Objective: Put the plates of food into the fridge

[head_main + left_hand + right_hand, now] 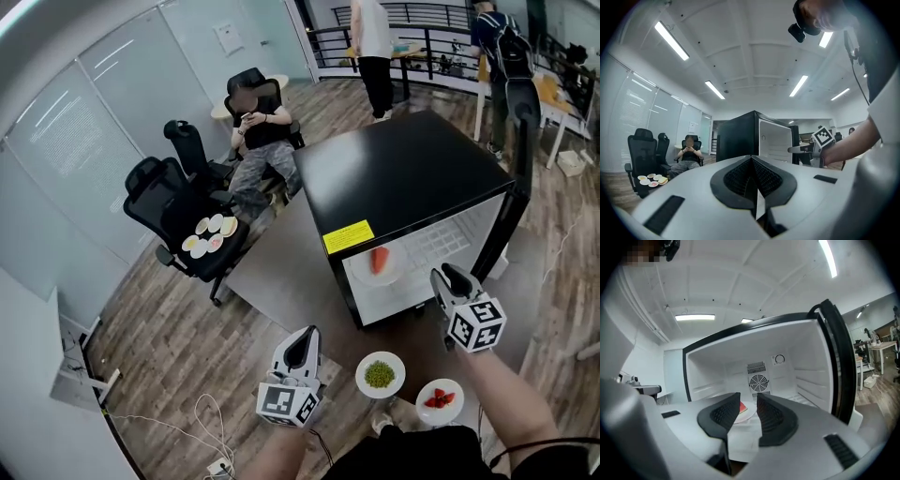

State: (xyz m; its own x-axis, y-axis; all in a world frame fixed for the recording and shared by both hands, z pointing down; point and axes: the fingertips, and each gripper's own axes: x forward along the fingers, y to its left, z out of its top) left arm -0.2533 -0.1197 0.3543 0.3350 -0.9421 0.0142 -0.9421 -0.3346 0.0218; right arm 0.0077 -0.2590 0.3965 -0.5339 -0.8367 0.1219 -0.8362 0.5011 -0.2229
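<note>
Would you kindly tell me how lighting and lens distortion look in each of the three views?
Head view: fisheye curves every straight edge; the open fridge glows white inside under its dark top. Left gripper view: ceiling light strips glare, corners vignette black. Right gripper view: evenly bright fridge interior, its door bowed by the lens; a mosaic patch top left.

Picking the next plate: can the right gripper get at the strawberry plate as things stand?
Probably yes: the strawberry plate lies uncovered near the right gripper, whose jaws stand apart and empty; the pea plate sits beside it.
</note>
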